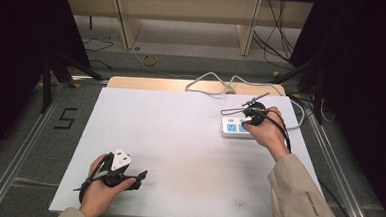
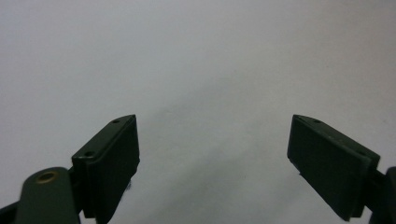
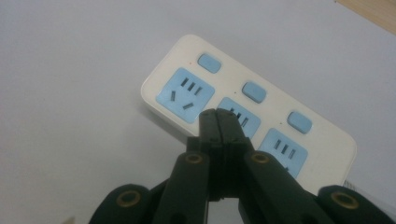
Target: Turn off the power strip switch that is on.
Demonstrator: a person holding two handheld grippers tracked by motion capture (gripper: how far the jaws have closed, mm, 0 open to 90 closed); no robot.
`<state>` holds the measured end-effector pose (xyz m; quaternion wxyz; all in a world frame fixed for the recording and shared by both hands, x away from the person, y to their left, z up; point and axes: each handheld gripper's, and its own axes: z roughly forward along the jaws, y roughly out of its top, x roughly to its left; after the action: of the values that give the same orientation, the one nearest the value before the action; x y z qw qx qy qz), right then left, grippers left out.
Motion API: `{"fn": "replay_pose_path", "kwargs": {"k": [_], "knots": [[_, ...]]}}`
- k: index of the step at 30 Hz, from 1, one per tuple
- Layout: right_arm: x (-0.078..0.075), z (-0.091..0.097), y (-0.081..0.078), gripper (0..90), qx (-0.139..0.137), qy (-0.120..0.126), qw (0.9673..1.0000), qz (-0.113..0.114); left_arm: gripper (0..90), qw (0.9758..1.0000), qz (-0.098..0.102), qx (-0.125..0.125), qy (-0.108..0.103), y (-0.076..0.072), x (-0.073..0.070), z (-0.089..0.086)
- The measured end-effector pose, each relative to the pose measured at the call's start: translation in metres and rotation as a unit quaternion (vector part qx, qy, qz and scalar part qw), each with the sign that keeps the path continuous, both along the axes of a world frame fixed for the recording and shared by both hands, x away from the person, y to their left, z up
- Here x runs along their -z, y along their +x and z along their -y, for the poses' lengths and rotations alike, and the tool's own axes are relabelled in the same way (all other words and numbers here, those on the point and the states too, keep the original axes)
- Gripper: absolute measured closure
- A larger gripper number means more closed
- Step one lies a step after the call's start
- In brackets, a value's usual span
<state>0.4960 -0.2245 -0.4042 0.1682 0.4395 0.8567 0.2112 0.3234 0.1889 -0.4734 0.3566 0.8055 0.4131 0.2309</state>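
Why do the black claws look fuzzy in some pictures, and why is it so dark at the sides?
In the left gripper view the open left gripper is soft and dim against the white table. In the right gripper view the shut right gripper is blurry up close, the power strip sharper. In the high view, black curtains darken both sides.

The power strip (image 3: 243, 112) looks like smooth plastic, white with a soft shine, and its blue sockets and buttons are matt. The table (image 1: 179, 138) has a matt, pale, even surface. Both grippers, the left gripper (image 2: 215, 163) and the right gripper (image 3: 218, 122), are of matt black plastic with small brass-coloured rivets. The sleeve (image 1: 301, 199) is beige cloth.
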Motion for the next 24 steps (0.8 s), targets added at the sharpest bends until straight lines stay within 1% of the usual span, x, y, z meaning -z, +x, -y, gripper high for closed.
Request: {"fn": "replay_pose_path", "kwargs": {"k": [12, 24], "knots": [[0.0, -0.005, 0.009, 90.0, 0.003, 0.001, 1.0, 0.003, 16.5, 1.0, 0.0, -0.001, -0.001, 0.0, 0.0, 0.0], [0.001, -0.012, 0.019, 90.0, 0.002, -0.002, 1.0, -0.003, 16.5, 1.0, -0.001, 0.0, -0.001, 0.0, 0.0, 0.0]]}}
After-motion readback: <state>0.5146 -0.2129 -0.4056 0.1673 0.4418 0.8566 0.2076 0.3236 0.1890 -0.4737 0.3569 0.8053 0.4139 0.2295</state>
